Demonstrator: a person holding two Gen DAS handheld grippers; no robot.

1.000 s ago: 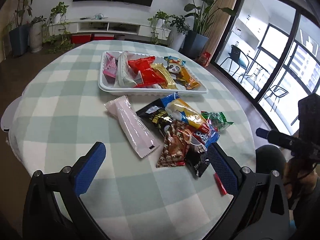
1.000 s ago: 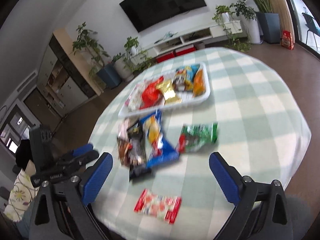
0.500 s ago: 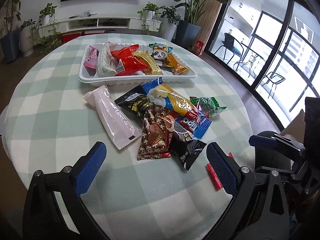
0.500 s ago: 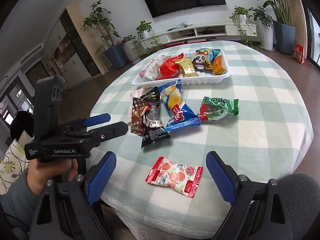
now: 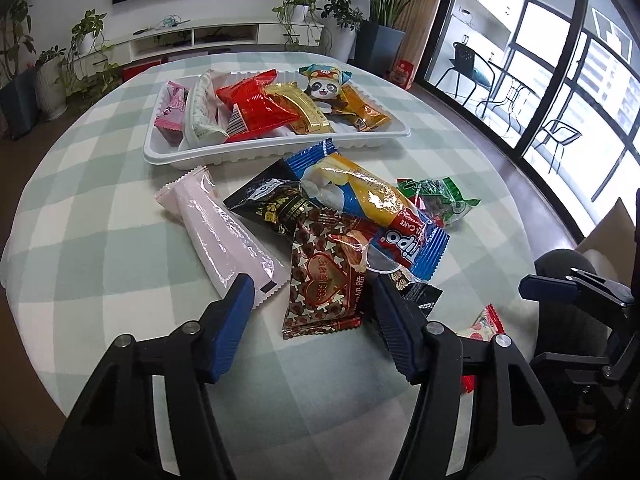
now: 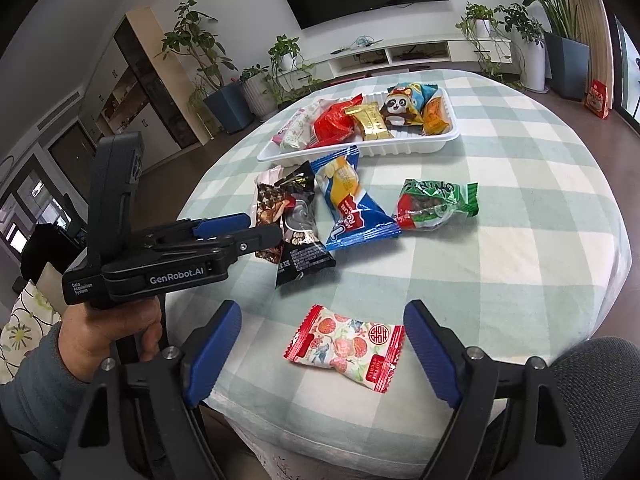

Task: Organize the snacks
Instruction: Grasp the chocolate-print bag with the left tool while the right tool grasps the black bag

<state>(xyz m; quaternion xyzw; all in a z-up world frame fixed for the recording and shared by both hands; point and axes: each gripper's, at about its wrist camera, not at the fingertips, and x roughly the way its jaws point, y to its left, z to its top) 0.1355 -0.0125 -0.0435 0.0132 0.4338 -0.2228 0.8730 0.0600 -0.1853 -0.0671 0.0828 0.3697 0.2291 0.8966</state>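
Observation:
A white tray [image 5: 280, 148] at the far side of the round table holds several snack packs. Loose packs lie in front of it: a pink pack [image 5: 224, 236], a brown heart-print pack [image 5: 324, 276], a black pack [image 5: 276, 204], a blue-yellow cake pack [image 5: 372, 208] and a green pack [image 5: 444, 200]. My left gripper [image 5: 316, 304] is open, its fingers on either side of the brown pack's near end. My right gripper [image 6: 324, 340] is open around a red-white candy pack [image 6: 346, 346] near the table's front edge. The tray [image 6: 360, 148] and the left gripper [image 6: 236, 232] also show in the right wrist view.
The table has a green-white checked cloth [image 5: 100, 208]. A grey chair back [image 6: 592, 384] stands at the near right edge. A TV stand and potted plants [image 6: 288, 64] line the far wall. Glass doors [image 5: 560, 80] are on the right.
Both grippers have moved forward and down toward the table. The left one has narrowed and now brackets the brown pack. The right one now brackets the red-white candy pack.

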